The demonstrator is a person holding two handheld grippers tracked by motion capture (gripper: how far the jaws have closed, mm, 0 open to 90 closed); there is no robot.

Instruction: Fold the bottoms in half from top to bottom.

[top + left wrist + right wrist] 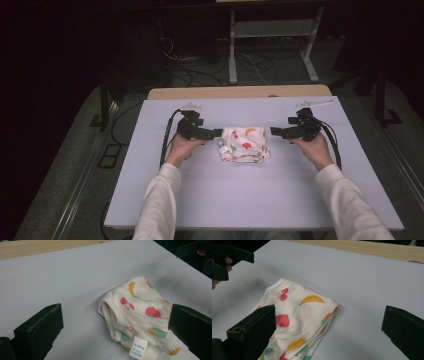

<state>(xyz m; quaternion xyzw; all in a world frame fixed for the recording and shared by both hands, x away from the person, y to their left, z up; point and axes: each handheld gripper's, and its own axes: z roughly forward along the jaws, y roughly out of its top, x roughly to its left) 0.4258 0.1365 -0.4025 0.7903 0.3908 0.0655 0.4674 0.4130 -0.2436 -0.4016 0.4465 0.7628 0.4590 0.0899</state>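
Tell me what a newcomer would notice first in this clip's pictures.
A small folded garment, cream with bright fruit prints, lies in the middle of the pale table; the left gripper view shows its white label at the near edge. The left hand-held gripper and the right hand-held gripper flank it, one on each side, jaws open and holding nothing. Beyond the table the room is dark.

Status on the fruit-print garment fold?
Looks done: the fruit-print garment lies as a compact folded bundle mid-table. In hand: nothing; the left gripper and right gripper flank it, open, holding nothing. Left: probably just withdrawing the hands.
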